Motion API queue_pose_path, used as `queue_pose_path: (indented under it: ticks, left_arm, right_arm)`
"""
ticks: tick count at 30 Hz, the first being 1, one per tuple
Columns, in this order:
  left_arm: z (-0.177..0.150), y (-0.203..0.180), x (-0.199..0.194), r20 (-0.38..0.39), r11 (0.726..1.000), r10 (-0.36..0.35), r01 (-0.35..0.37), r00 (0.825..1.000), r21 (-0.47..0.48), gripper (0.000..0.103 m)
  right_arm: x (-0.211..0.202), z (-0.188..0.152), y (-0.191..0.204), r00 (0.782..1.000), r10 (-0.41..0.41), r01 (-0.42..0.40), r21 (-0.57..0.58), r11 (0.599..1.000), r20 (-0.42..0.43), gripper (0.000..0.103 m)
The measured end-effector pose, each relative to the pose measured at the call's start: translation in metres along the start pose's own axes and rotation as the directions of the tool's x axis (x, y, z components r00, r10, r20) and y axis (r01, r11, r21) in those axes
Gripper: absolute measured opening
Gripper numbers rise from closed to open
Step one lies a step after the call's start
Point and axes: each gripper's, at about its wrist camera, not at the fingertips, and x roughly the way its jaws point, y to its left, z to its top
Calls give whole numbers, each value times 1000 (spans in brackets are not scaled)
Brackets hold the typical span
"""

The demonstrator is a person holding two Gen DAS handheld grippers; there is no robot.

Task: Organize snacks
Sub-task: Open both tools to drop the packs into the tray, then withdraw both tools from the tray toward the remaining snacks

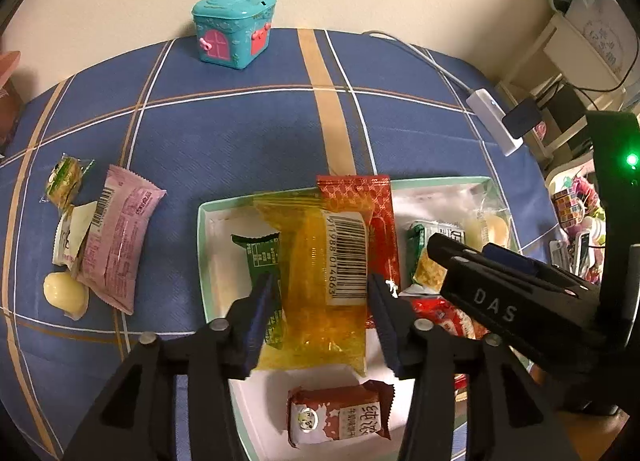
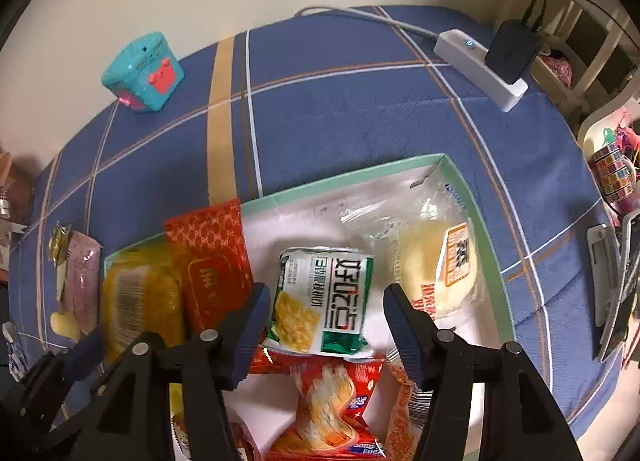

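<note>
Blue plaid tablecloth (image 1: 240, 133); yellow snack packet (image 1: 320, 281) between parted left tongs (image 1: 320, 301), unclamped.

Blue plaid tablecloth (image 1: 248, 133), perhaps tan-striped

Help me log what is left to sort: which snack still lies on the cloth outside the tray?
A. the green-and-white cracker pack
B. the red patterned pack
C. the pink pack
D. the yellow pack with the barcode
C: the pink pack lies on the blue cloth left of the tray, while the yellow, cracker and red packs all sit in the tray.
</note>
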Motion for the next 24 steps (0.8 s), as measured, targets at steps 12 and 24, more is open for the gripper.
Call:
queue_pose_path:
  ticks: [12,24]
  left_arm:
    - [7,34,-19,70,994,50,-43,996,-97,63]
    - [7,85,-27,108,960,163,-132,981,-248,87]
  right_arm:
    - [-21,2,8,999,9,-8,-24,1000,40,64]
    - [-27,0,32,998,6,1,-102,995,66,93]
